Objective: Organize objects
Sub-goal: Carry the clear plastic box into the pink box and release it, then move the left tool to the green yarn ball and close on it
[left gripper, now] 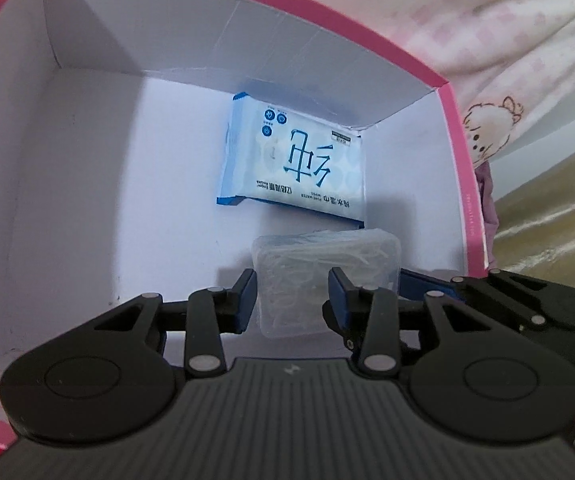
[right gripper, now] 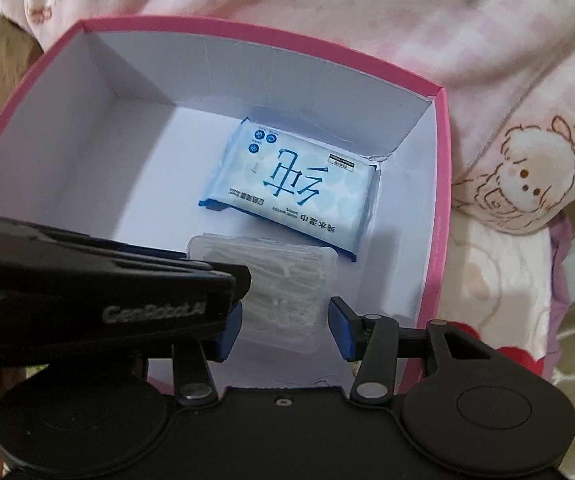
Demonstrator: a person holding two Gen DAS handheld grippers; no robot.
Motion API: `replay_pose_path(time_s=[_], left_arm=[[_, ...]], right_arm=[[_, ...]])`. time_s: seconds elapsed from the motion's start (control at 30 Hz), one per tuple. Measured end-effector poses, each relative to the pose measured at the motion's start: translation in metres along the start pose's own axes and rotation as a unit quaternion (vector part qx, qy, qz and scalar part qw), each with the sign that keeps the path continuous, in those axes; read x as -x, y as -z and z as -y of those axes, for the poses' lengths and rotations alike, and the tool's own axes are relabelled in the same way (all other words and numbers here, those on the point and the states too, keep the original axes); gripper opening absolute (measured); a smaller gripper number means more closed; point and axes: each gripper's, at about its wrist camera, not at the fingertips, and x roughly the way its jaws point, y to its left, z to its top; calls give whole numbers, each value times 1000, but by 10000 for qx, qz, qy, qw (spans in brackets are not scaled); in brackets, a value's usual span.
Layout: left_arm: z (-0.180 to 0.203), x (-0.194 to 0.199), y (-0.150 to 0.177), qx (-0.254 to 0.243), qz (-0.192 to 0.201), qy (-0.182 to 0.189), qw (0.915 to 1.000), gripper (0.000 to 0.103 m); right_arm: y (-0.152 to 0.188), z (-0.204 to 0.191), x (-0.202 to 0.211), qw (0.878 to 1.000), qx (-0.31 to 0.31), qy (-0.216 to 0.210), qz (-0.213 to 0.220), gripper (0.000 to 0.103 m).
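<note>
Two items are seen inside the pink box (left gripper: 453, 168), which stands open on a pink patterned bedcover (right gripper: 367, 20). A blue wet-wipes pack (left gripper: 293, 162) lies flat on the white floor toward the upper right corner of the box. A clear plastic case (left gripper: 323, 276) of white picks is found in the lower centre of both views, just below the pack.

The step in hand is judged to be the placing of the clear plastic case into the box. In the left wrist view the case is framed by the left gripper (left gripper: 292, 294), whose blue pads are set narrowly at its two sides and appear to be pinching it. Whether the case already rests on the box floor cannot be told.

In the right wrist view the right gripper (right gripper: 283, 330) is seen partly spread, the case showing between its pads with a gap on the right side; no grip by it is confirmed, and its left pad is partly masked by the other tool's body.

A release by the left gripper, followed by a straight withdrawal clear of the box wall, is judged to be called for next.
</note>
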Motion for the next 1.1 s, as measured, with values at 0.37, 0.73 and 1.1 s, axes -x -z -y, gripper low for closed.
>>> replay_pose_path(time_s=[0.37,0.73,1.1], left_arm=[[17,24,14,-637,499,-115,9967,41],[47,109,41,-1348,623,77,9889,50],[61,198,79,-1916,361,-350,9802,55]], right_arm=[[24,19,42,9958,145,-323,845,62],[88,33,131,9793,67,-1288,1559,62],[124,11,183,9699,-19,-1896,1529,65]])
